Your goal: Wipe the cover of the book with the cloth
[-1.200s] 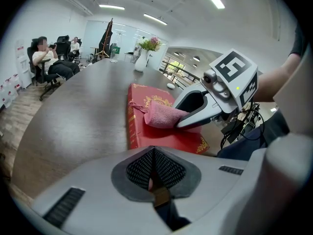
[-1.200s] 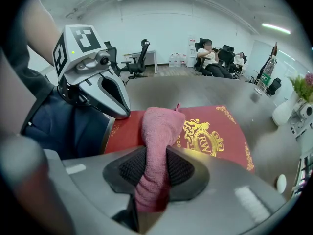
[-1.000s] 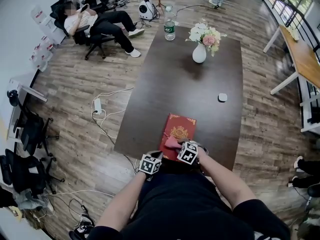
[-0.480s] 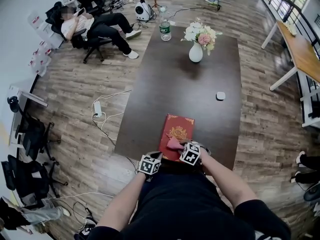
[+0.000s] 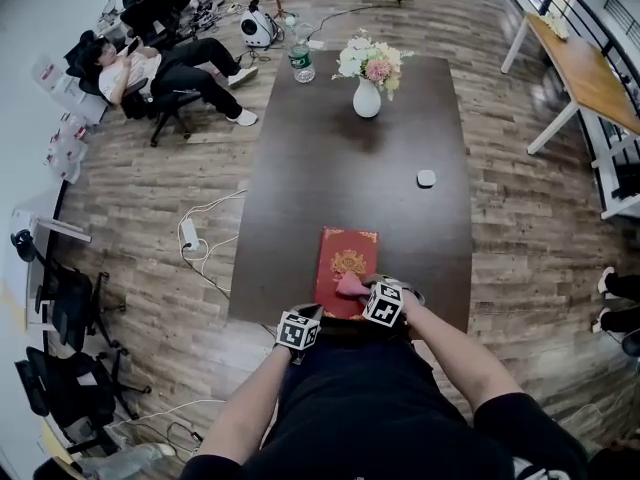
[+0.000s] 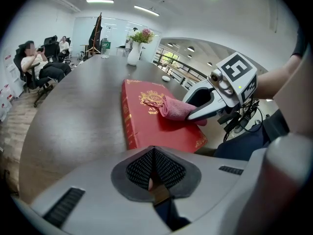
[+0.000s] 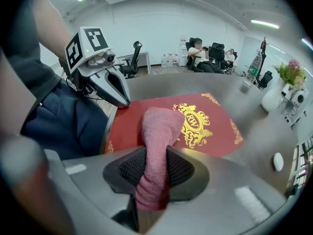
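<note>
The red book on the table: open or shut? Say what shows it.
Shut. The book lies flat on the table with its decorated front cover facing up and no pages spread. The cloth rests on that cover.

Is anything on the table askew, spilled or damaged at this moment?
Nothing stands out. The red book lies flat and closed, the right gripper holds the pink cloth on its cover, and the vase and the bottle stand upright.

The gold crest (image 7: 194,124) on the red book (image 7: 131,127) is showing the letters "RW". Under the crest, a line of gold lettering (image 6: 148,109) is appearing to start "A T", the rest lying under the pink cloth (image 6: 176,107).
</note>
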The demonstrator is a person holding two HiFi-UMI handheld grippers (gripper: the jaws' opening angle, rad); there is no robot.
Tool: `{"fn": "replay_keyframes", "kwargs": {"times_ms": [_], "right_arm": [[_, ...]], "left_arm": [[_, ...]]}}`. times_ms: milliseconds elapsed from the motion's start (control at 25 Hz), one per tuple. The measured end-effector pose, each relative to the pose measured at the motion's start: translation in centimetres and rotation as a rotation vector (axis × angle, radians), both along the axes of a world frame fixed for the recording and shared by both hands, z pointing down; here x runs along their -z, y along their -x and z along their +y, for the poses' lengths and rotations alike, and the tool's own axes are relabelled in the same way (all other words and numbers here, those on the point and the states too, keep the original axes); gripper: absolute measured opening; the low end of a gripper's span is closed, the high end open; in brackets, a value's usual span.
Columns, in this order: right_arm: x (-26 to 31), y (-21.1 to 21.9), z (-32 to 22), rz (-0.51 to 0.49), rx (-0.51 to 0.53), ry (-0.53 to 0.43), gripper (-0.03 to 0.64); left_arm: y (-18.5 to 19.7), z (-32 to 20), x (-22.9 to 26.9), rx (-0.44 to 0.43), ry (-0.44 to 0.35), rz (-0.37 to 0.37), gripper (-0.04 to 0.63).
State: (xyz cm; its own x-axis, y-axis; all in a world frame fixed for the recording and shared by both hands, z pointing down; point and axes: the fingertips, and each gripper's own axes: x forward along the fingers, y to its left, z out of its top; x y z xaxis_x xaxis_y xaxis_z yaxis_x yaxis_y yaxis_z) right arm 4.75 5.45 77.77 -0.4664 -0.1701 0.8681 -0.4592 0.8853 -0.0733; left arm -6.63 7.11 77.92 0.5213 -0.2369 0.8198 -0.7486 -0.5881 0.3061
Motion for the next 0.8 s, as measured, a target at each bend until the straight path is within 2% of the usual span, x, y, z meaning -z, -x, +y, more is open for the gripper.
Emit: {"fn": "replay_keyframes", "kwargs": {"times_ms": [240, 440, 800], "right_arm": [[0.1, -1.7, 0.3, 0.026, -0.083, 0.0, 0.12], [-0.1, -3.8, 0.9, 0.05, -0.197, 0.023, 0.12], [-0.1, -4.9, 1.2, 0.091, -0.346, 0.038, 0.118]], "left_arm": [[-0.3, -0.1, 0.0, -0.054, 0.006, 0.014, -0.006], [-0.9, 0.1, 0.0, -0.111, 0.009, 0.025, -0.006], [-1.2, 0.1, 0.3, -0.207, -0.006, 0.071, -0.006]]}}
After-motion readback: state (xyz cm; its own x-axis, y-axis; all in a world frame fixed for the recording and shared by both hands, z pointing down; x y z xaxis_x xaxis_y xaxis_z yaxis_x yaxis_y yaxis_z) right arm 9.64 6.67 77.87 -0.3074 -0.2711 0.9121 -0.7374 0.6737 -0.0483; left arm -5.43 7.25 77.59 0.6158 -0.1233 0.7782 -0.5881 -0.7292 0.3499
